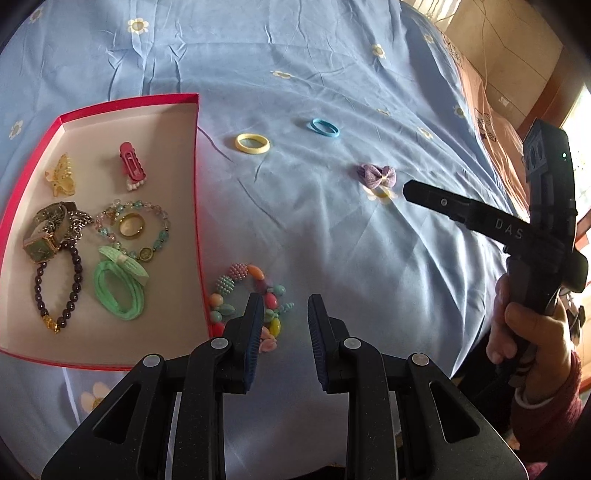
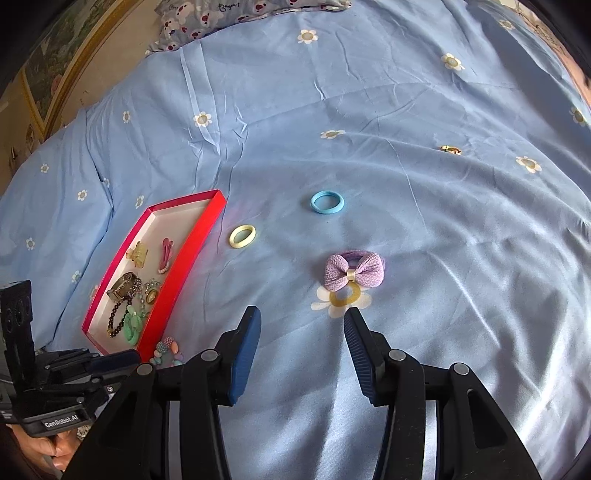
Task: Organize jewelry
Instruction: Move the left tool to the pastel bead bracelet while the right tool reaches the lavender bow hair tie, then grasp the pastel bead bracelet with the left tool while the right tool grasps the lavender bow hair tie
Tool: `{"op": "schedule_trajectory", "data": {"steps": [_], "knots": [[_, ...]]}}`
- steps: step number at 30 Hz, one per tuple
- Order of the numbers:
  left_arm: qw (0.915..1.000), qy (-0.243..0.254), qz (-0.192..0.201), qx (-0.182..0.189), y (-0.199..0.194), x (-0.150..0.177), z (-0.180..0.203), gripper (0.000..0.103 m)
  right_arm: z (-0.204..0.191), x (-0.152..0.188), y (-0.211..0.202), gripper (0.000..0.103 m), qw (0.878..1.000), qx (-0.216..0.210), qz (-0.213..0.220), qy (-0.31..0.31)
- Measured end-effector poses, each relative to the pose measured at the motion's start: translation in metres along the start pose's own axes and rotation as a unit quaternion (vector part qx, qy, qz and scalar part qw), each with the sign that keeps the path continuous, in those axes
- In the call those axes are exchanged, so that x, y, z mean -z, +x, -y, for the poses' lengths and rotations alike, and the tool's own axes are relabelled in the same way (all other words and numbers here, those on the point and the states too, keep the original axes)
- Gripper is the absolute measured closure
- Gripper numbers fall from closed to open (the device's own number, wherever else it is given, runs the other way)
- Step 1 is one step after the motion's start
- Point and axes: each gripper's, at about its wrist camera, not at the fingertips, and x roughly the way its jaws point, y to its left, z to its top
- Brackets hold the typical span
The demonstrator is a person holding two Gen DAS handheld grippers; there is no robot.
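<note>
A red box (image 1: 197, 177) (image 2: 184, 254) with a white inside lies on the blue bedsheet and holds a watch (image 1: 44, 240), bracelets, clips, a ring and a green hair tie (image 1: 118, 291). Outside it lie a colourful bead bracelet (image 1: 243, 295) (image 2: 168, 349), a yellow hair tie (image 1: 252, 143) (image 2: 242, 235), a blue hair tie (image 1: 324, 127) (image 2: 327, 201), a purple bow hair tie (image 1: 377, 175) (image 2: 354, 273) and a small gold ring (image 2: 450, 149). My left gripper (image 1: 286, 306) is open, its left finger over the bead bracelet. My right gripper (image 2: 302, 317) is open and empty just short of the purple bow.
The blue flowered bedsheet (image 2: 406, 110) covers the whole surface. A patterned pillow (image 2: 229, 14) lies at the far edge. The right gripper's body (image 1: 517, 229) stands at the right of the left wrist view, and the left gripper's body (image 2: 55, 387) at the lower left of the right wrist view.
</note>
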Motion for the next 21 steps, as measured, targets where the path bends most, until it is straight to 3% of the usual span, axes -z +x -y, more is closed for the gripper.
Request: {"op": "schedule_trajectory", "data": {"steps": [7, 10, 13, 19, 20, 21], "knots": [[0.9990, 0.022, -0.034, -0.021, 0.024, 0.004, 0.005, 0.080, 0.006, -0.005, 0.007, 0.051, 1.000, 0.005, -0.002, 0.003], [0.9983, 0.041, -0.032, -0.025, 0.029, 0.005, 0.009, 0.081, 0.009, -0.008, 0.012, 0.045, 1.000, 0.012, 0.000, 0.001], [0.9984, 0.047, -0.029, -0.010, 0.031, 0.003, 0.011, 0.094, 0.012, -0.013, 0.021, 0.044, 1.000, 0.027, 0.001, -0.008], [0.9993, 0.025, -0.019, 0.021, 0.030, -0.003, 0.009, 0.094, 0.017, -0.021, 0.052, 0.045, 0.998, 0.056, -0.015, -0.028], [0.9993, 0.021, -0.018, 0.024, 0.029, -0.004, 0.009, 0.094, 0.017, -0.021, 0.057, 0.048, 0.998, 0.061, -0.020, -0.030], [0.9994, 0.018, -0.015, 0.025, 0.027, -0.005, 0.008, 0.094, 0.018, -0.021, 0.061, 0.066, 0.997, 0.064, -0.023, -0.032]]}}
